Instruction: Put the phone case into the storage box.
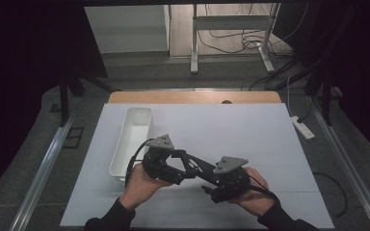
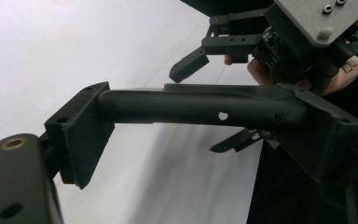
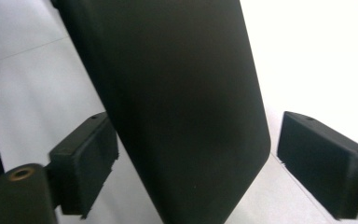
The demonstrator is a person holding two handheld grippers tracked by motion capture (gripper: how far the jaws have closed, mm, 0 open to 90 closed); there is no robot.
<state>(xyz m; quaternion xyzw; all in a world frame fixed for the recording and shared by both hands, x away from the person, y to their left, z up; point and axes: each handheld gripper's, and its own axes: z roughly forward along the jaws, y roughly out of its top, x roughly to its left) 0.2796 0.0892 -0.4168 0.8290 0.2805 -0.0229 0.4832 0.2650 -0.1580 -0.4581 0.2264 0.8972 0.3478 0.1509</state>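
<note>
**A:** What does the high view show?

**B:** A table covered by a white sheet point(image 1: 250, 139), with a strip of bare wood along its far edge. A long white tray point(image 1: 131, 139) lies on the left part of the sheet, running away from the person. Near the front edge two hands hold two black grippers close together. The left gripper point(image 1: 185, 161) sits just beside the tray's near end, and a flat black object point(image 1: 200, 167) spans the gap between it and the right gripper point(image 1: 212, 185). Dark floor, cables and a metal stand lie beyond the table.

**A:** And the left gripper view?

**B:** The left gripper's two pads press on either end of a dark rounded bar point(image 2: 205, 107) with a small hole in it, which is the black object seen edge-on. So this gripper is clamped on it. Behind the bar, the right gripper appears with its jaws spread apart, a hand point(image 2: 349, 74) behind it.

**A:** The right gripper view?

**B:** The broad, dark face of the black object point(image 3: 182, 107) stands between the pads. The left pad point(image 3: 86, 163) sits at its edge, the right pad point(image 3: 326, 163) clearly apart from it, white sheet showing between. This gripper is open.
</note>
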